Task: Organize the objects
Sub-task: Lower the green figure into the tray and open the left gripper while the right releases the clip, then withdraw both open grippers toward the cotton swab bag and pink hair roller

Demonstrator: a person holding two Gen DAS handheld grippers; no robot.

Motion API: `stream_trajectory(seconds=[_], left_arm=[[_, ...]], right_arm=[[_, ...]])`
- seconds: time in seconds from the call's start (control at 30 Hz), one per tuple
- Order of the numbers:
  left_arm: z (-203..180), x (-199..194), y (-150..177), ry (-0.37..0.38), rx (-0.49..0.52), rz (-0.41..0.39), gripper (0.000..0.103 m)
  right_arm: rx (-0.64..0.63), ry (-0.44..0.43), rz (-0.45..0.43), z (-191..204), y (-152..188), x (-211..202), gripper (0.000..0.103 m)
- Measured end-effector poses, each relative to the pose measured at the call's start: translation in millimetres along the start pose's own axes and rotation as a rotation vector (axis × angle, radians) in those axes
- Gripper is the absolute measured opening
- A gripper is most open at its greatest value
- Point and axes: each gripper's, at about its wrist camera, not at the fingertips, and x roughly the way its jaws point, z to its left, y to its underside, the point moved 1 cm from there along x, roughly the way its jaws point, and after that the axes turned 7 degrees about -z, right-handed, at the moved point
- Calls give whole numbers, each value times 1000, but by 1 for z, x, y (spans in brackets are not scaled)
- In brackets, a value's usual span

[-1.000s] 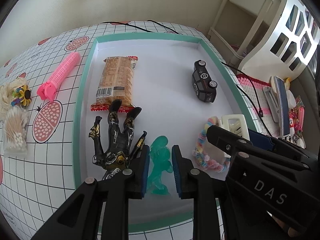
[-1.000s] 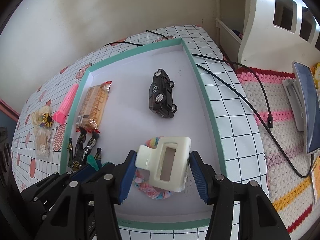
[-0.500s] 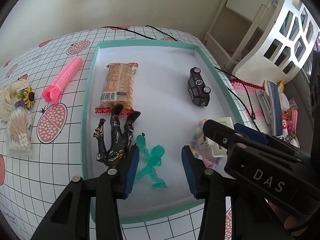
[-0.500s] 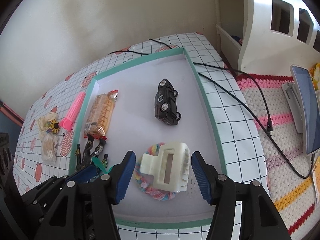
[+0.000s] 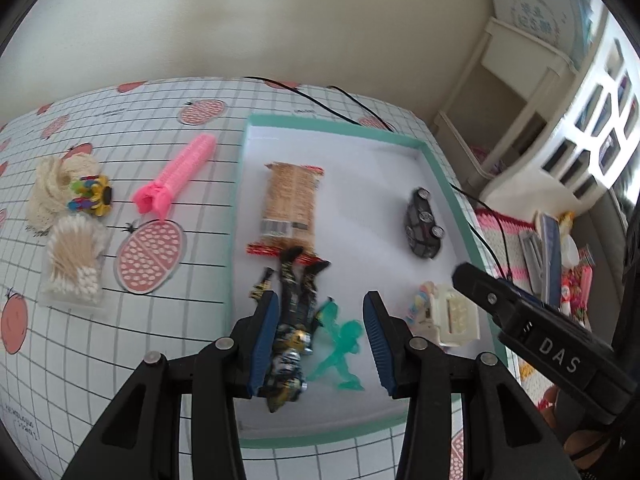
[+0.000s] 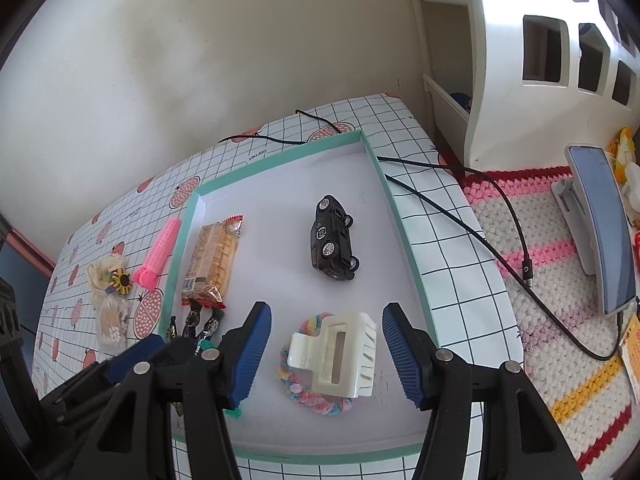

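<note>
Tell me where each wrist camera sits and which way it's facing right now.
Left wrist: on the left gripper, angled down into the tray at two figures; its open fingers and the right gripper show.
Right wrist: on the right gripper, angled down at the hair clip; its open fingers show.
Shared: tray, toy car, snack pack, clip.

A checked tablecloth [image 6: 444, 236] printed with pink fruit slices was spread over the table. Two black cables [image 6: 452, 204] were draped across its right side onto a crocheted mat [image 6: 560, 344] striped in pink, red and yellow. A phone [image 6: 602, 224] was propped on a grey stand [image 6: 570, 216] there. A white shelf unit [image 6: 532, 68] was set against the cream wall [image 6: 200, 60].
</note>
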Motion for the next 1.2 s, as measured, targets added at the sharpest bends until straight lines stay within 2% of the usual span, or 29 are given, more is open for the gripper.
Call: stream_trajectory(seconds=[0.13,0.23,0.4,0.47,0.53,0.6,0.63,0.67,0.77,1.2], left_arm=[[21,-8,-5,-82,-55,-47,46],[40,-9,-7,-100,-131,-51,57],[65,-8,-7,-146,-211,-41,61],[72,-9,-6,-167,-227,-48,71],[79,-12,-7,-180,-247,-57,71],[84,-12,-7,-192,-260,-59,76],[86,-12,-7,-205,-264,-59,87],[88,-14,-6,-216,-267,-62,92],[92,-13,-6,-238,-271,-65,93],[95,-17,-7,-247,-266,-88,95]], right_arm=[[-18,-6,15,5,3,3,62],[-40,0,17,10,4,4,66],[-33,-6,17,14,5,6,72],[-42,-12,23,19,6,7,76],[-53,-23,26,25,7,8,85],[-65,-33,23,31,7,9,86],[-72,-33,21,34,7,9,86],[-78,-34,20,36,7,9,89],[-87,-43,17,42,9,10,103],[-81,-33,12,50,10,13,103]])
